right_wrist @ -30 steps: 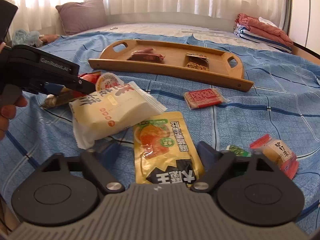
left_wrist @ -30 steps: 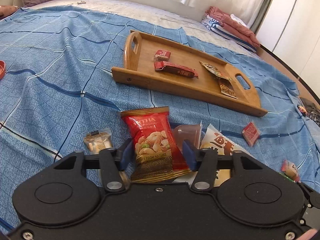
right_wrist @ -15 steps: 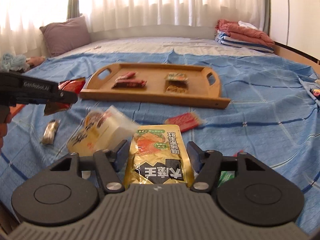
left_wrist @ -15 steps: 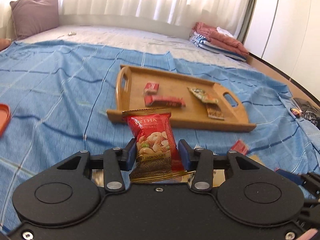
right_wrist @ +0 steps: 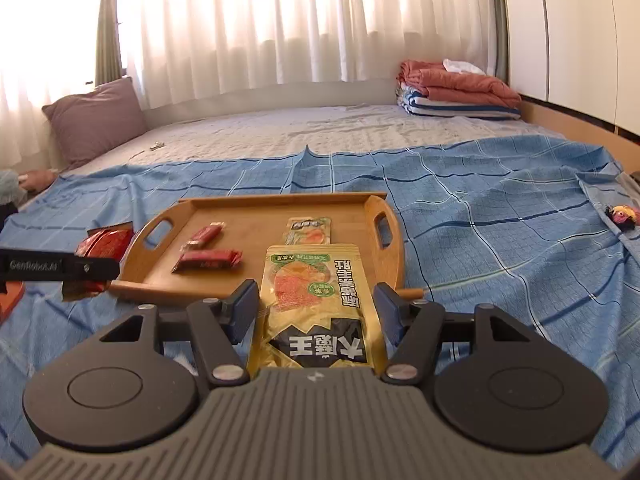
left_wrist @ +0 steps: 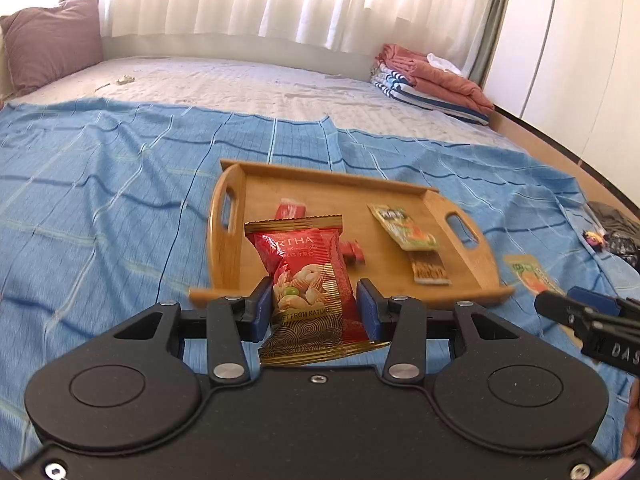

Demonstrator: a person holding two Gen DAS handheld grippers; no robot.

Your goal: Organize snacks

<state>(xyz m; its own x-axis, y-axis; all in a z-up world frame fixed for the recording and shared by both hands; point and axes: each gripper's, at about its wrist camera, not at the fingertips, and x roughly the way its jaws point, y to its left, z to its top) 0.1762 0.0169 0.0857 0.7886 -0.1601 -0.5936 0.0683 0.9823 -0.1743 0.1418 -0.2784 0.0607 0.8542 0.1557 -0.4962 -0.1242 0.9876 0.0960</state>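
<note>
Your left gripper (left_wrist: pixel 316 306) has its fingers closed on the lower half of the red nut packet (left_wrist: pixel 306 276), which stands with its long axis pointing straight ahead, away from you. Your right gripper (right_wrist: pixel 316 308) is likewise clamped on the yellow snack pouch (right_wrist: pixel 318 308), also pointing forward along the fingers. What matters now is where the wooden tray (left_wrist: pixel 226 248) lies: dead ahead of both packets on the blue bedspread (left_wrist: pixel 100 200), its near rim just beyond the fingertips in each wrist view. From the left, the red packet lines up with the tray's left half, next to the red wrapped bars (left_wrist: pixel 352 250) already there. From the right, the yellow pouch lines up with the right half, directly behind a matching yellow pouch (right_wrist: pixel 308 230) lying flat in the tray. Neither hand looks clearly nearer, so you likely need only carry each packet forward over the rim and lower it on its own side.
</note>
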